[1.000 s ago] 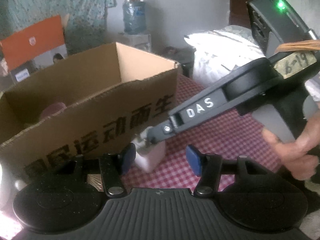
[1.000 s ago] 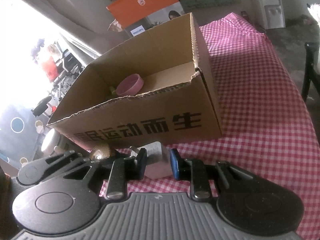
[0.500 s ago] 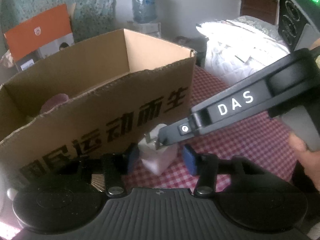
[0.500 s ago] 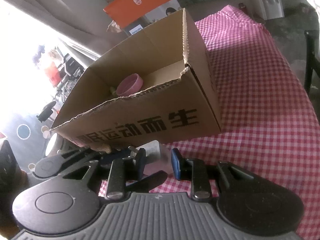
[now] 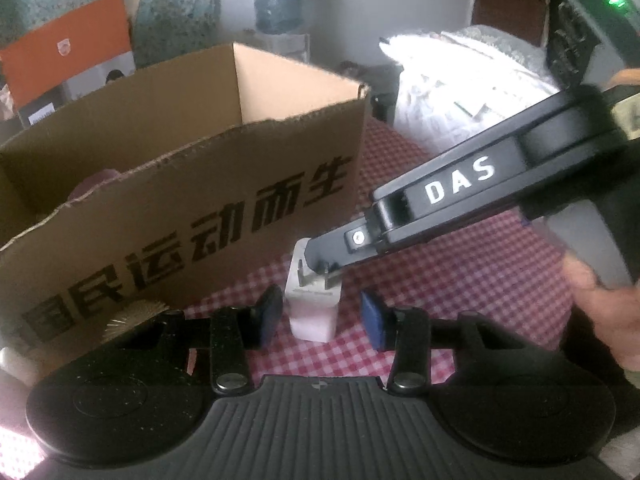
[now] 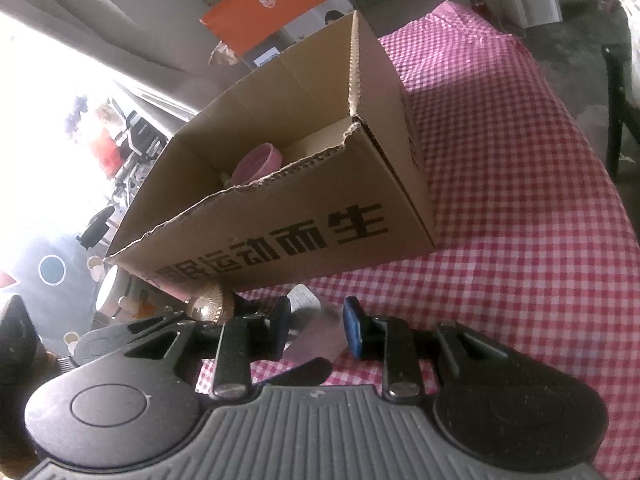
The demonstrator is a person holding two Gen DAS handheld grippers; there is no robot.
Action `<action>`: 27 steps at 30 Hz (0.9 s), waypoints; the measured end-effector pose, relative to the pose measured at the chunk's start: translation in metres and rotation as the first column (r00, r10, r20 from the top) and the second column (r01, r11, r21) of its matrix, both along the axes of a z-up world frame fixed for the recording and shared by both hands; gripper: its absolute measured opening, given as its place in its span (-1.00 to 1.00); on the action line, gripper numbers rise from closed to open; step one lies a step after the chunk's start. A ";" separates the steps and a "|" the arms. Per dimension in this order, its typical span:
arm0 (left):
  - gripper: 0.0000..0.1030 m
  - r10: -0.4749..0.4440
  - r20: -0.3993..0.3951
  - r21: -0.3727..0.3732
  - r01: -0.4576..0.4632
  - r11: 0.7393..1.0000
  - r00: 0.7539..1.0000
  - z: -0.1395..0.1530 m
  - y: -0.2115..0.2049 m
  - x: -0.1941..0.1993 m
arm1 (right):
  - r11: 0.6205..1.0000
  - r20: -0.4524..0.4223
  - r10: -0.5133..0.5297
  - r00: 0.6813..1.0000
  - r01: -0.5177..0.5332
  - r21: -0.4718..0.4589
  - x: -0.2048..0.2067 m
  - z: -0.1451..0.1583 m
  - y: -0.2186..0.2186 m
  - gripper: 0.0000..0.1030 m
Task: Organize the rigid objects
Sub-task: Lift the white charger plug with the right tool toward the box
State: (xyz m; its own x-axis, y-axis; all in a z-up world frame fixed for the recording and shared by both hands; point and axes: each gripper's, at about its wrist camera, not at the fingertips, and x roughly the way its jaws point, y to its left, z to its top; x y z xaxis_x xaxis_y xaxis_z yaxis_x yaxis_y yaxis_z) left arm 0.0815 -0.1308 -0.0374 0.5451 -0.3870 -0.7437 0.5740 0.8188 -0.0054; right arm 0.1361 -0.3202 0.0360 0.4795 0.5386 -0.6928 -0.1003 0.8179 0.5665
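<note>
A small white plug charger (image 5: pixel 314 306) stands prongs-up on the red checked cloth, right in front of the open cardboard box (image 5: pixel 160 184). My left gripper (image 5: pixel 320 320) straddles it with its jaws closing: the left pad is almost at its side and the right pad is still apart. The right gripper's finger (image 5: pixel 360 240) reaches over the prongs from the right. In the right wrist view the charger (image 6: pixel 316 328) is blurred between the pads of my right gripper (image 6: pixel 316 324), whose jaws are opening. A pink bowl (image 6: pixel 258 162) lies inside the box (image 6: pixel 280 240).
A gold ribbed round object (image 6: pixel 208 306) lies by the box's near left corner. An orange carton (image 6: pixel 272 4) stands behind the box, a white bundle (image 5: pixel 460 80) at the right. The checked cloth (image 6: pixel 520 200) stretches bare to the right. A hand (image 5: pixel 608 312) holds the right gripper.
My left jaws have narrowed around the charger while my right jaws have widened off it. In the left wrist view the right gripper has drawn back to the right.
</note>
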 end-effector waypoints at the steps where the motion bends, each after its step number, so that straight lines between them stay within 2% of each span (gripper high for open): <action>1: -0.16 0.003 -0.007 0.005 -0.003 1.000 1.000 -0.002 -0.001 0.002 | 1.000 -0.001 -0.005 1.000 0.005 -0.001 0.000 0.000 0.000 -0.30; 3: -0.24 0.009 -0.012 0.009 -0.009 1.000 1.000 -0.006 -0.002 0.005 | 1.000 -0.005 -0.010 1.000 0.010 0.011 -0.002 -0.002 -0.001 -0.30; 4: -0.41 0.010 -0.014 0.009 -0.010 1.000 1.000 -0.006 0.000 0.005 | 1.000 -0.011 -0.011 1.000 0.012 0.021 -0.003 -0.003 -0.001 -0.30; 5: -0.43 0.011 -0.016 0.010 -0.011 1.000 1.000 -0.006 0.000 0.004 | 1.000 -0.013 -0.012 1.000 0.012 0.026 -0.004 -0.003 -0.001 -0.30; 11: -0.45 0.005 -0.030 0.003 -0.005 1.000 1.000 0.001 0.002 -0.007 | 0.999 -0.029 -0.015 0.999 0.016 0.030 -0.015 -0.002 0.000 -0.30; 18: -0.39 0.006 -0.033 0.046 -0.004 0.999 0.999 -0.003 -0.005 -0.008 | 0.998 -0.033 -0.032 0.999 0.034 0.055 -0.022 -0.005 0.001 -0.28; 22: -0.38 0.016 -0.048 0.059 -0.013 0.998 0.999 -0.006 -0.007 -0.006 | 0.999 -0.023 -0.027 0.999 0.028 0.032 -0.021 -0.003 0.005 -0.27; 27: -0.46 0.020 -0.042 0.057 -0.018 0.998 0.999 -0.005 -0.009 -0.008 | 1.000 0.005 -0.020 1.000 0.020 0.009 -0.023 -0.002 0.010 -0.27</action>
State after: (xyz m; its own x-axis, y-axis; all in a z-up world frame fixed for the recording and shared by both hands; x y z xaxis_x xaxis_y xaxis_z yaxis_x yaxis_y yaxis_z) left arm 0.0739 -0.1397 -0.0421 0.5196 -0.3332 -0.7867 0.5584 0.8294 0.0176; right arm 0.1134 -0.3106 0.0343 0.4936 0.5349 -0.6857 -0.0870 0.8149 0.5730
